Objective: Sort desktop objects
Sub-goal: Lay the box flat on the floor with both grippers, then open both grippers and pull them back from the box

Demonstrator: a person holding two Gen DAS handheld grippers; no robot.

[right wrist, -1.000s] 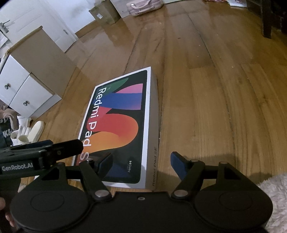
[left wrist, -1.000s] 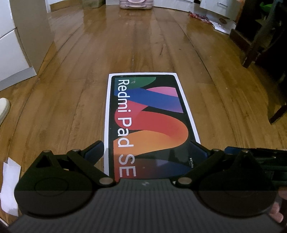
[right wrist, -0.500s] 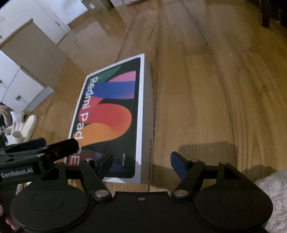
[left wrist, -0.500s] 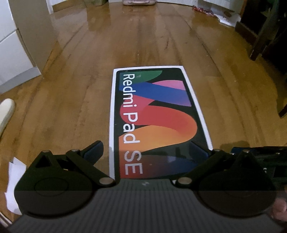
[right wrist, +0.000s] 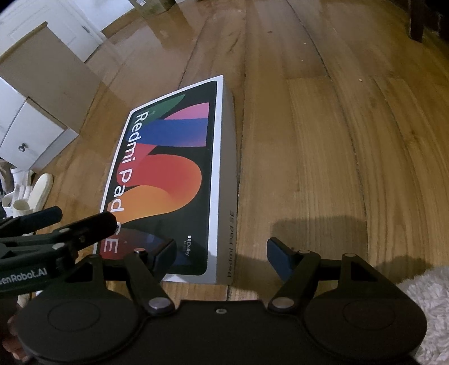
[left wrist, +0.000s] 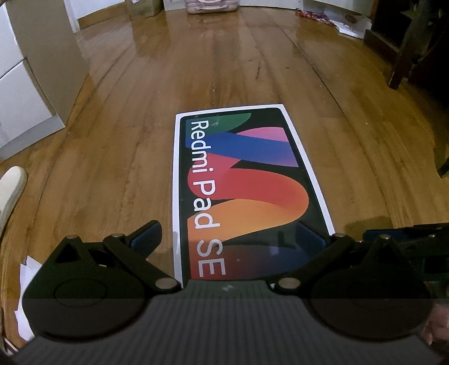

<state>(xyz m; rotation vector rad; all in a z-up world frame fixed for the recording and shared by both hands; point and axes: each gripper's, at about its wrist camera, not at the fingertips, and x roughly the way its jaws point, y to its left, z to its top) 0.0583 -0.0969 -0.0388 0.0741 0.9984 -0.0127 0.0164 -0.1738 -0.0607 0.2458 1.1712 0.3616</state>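
A flat Redmi Pad SE box (left wrist: 247,182) with a colourful lid lies on the wooden floor; it also shows in the right wrist view (right wrist: 174,179). My left gripper (left wrist: 230,233) is open above the box's near end, its fingers spread about the box's width. My right gripper (right wrist: 221,250) is open over the box's near right corner, left finger above the lid, right finger over bare floor. The left gripper (right wrist: 61,233) shows at the left of the right wrist view. Neither gripper holds anything.
A white cabinet (left wrist: 25,84) stands at the left. White slippers (right wrist: 31,196) lie near it. Paper scraps (left wrist: 25,280) lie at the near left. Dark furniture legs (left wrist: 404,56) stand at the right. A pink case (left wrist: 213,5) sits far back. A fluffy white rug (right wrist: 429,303) is at the near right.
Both grippers have shifted slightly over the box, which now sits lower and more centred in the views. The jaws stay open. The box has not moved.
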